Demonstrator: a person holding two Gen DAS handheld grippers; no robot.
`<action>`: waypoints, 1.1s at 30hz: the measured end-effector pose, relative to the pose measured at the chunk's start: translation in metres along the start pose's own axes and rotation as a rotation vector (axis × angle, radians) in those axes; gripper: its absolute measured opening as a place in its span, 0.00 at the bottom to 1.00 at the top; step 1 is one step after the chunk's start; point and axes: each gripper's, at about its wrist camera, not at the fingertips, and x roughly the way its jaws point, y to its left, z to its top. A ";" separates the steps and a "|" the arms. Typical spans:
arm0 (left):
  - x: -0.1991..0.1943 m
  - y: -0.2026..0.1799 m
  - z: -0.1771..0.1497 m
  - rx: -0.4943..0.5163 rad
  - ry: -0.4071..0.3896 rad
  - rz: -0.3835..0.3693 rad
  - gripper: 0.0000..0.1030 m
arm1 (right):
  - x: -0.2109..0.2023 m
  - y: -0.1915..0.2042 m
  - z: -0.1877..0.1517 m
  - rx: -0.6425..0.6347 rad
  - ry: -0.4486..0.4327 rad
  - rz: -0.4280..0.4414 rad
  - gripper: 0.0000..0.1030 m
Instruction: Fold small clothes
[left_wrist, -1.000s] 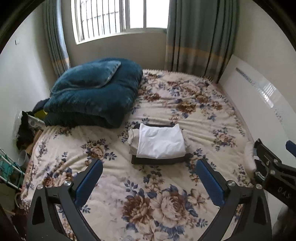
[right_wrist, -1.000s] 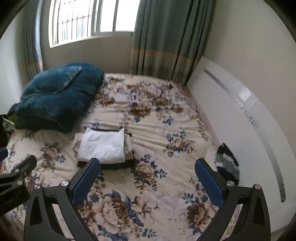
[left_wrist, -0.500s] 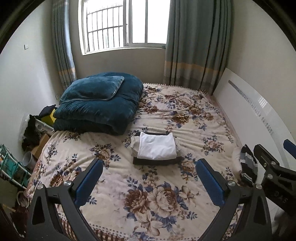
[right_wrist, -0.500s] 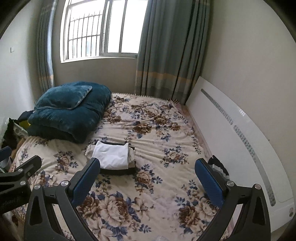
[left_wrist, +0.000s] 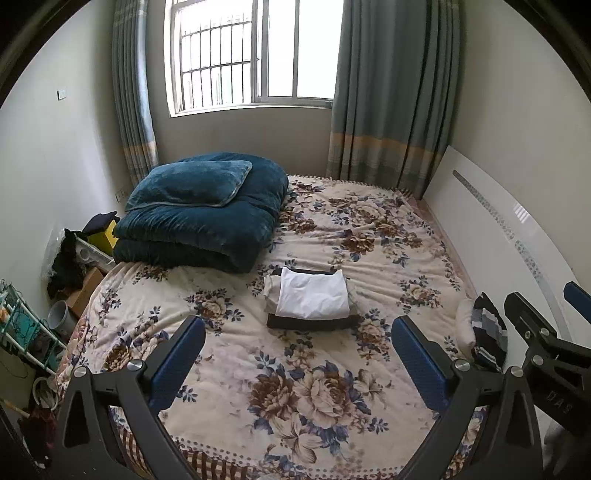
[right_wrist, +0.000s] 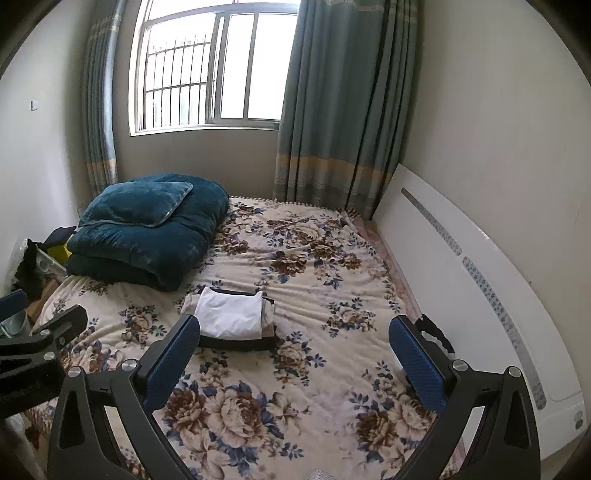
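A stack of folded clothes (left_wrist: 312, 299) lies mid-bed, a white piece on top of a beige one and a dark one; it also shows in the right wrist view (right_wrist: 231, 317). A striped black, grey and white garment (left_wrist: 487, 332) lies crumpled at the bed's right edge by the headboard, partly hidden in the right wrist view (right_wrist: 434, 334). My left gripper (left_wrist: 297, 356) is open and empty, well back from the stack. My right gripper (right_wrist: 295, 350) is open and empty, also held back above the near bed edge.
The flowered bedspread (left_wrist: 332, 387) covers the bed. A folded teal duvet with a pillow (left_wrist: 199, 210) sits at the far left. A white headboard (left_wrist: 517, 236) runs along the right. Clutter and a rack (left_wrist: 22, 325) stand on the floor at left.
Both grippers have pulled back and up from the bed; the stack now looks smaller and farther, and the window and more of the room show. Both stay open.
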 end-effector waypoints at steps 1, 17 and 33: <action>-0.001 0.000 0.000 0.001 -0.003 0.001 1.00 | -0.001 0.001 0.001 -0.002 -0.002 0.000 1.00; -0.013 0.000 0.004 0.006 -0.013 0.002 1.00 | -0.013 0.000 0.008 0.003 -0.019 0.010 1.00; -0.028 0.008 0.017 -0.009 -0.040 0.019 1.00 | -0.015 0.001 0.012 0.011 -0.019 0.018 1.00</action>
